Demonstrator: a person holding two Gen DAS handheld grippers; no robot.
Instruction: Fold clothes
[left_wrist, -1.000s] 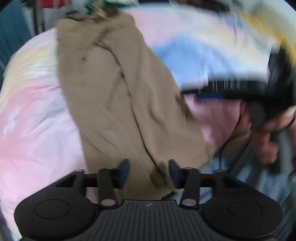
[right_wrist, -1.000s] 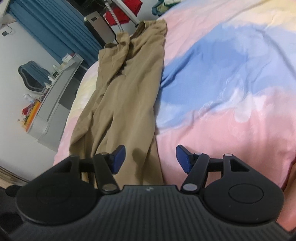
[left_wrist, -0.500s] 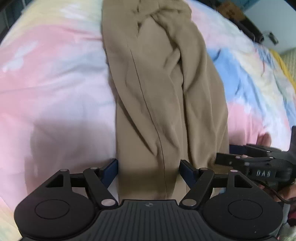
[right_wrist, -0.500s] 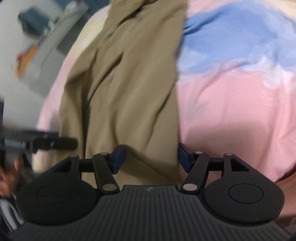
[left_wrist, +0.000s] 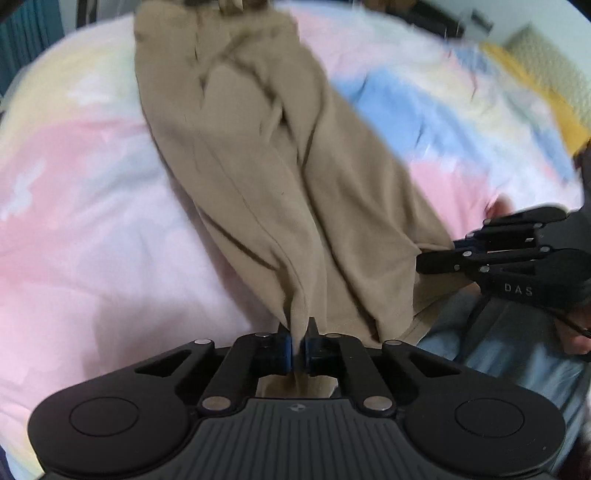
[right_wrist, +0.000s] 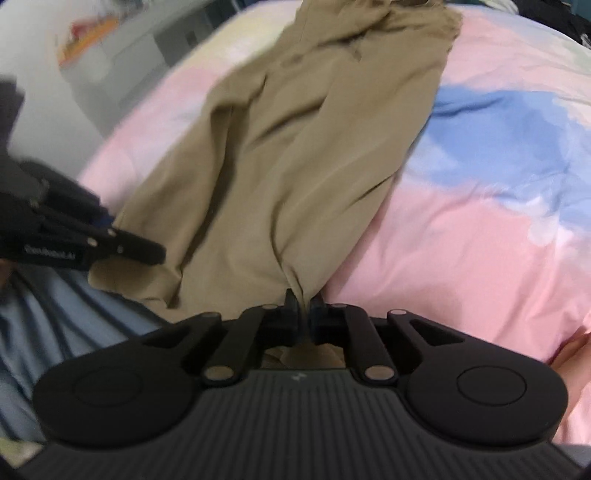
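Tan trousers (left_wrist: 266, 177) lay lengthwise on the pastel bed cover (left_wrist: 85, 229); the left gripper (left_wrist: 297, 349) and right gripper (right_wrist: 303, 325) each had jaws clamped tight on the near hem, one at each corner.

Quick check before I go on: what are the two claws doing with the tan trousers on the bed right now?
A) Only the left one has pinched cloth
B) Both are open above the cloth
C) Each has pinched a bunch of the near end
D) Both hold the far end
C: the left claw and the right claw are each shut on a gathered bunch of the tan trousers at the near end, over the pastel bedspread.
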